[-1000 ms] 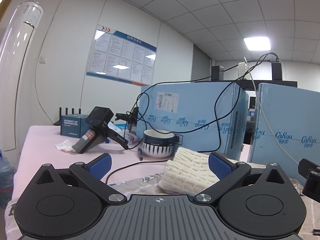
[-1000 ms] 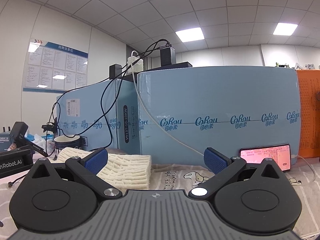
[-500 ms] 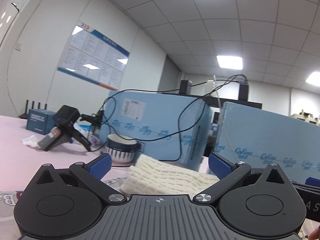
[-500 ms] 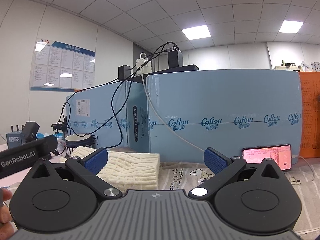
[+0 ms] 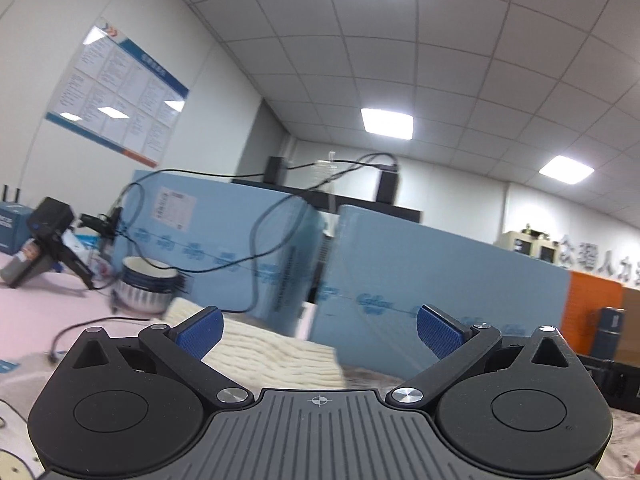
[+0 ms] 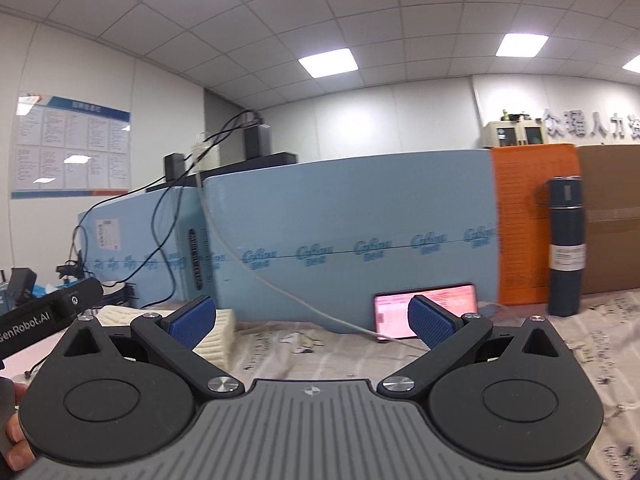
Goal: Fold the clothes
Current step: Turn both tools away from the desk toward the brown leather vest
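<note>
A folded cream knitted garment point(image 5: 276, 354) lies on the printed table cloth in front of the blue boxes. In the left wrist view it sits low between the fingers, nearer the left one. My left gripper point(image 5: 319, 330) is open and empty, tilted up above it. In the right wrist view the garment point(image 6: 218, 330) shows at the left, partly behind the left finger. My right gripper point(image 6: 311, 320) is open and empty, held above the cloth to the right of the garment. The left gripper's body point(image 6: 44, 312) shows at the far left.
Two large blue boxes point(image 6: 352, 240) stand along the back with black cables draped over them. A striped bowl point(image 5: 148, 290) and a black handheld device point(image 5: 44, 236) are at the left. A lit phone point(image 6: 424, 312) leans on the box. A dark blue flask point(image 6: 566, 244) stands at the right.
Both grippers have swung to the right and tilted upward. The garment has slid left and lower in both views. The flask has come into the right view. Both grippers stay open.
</note>
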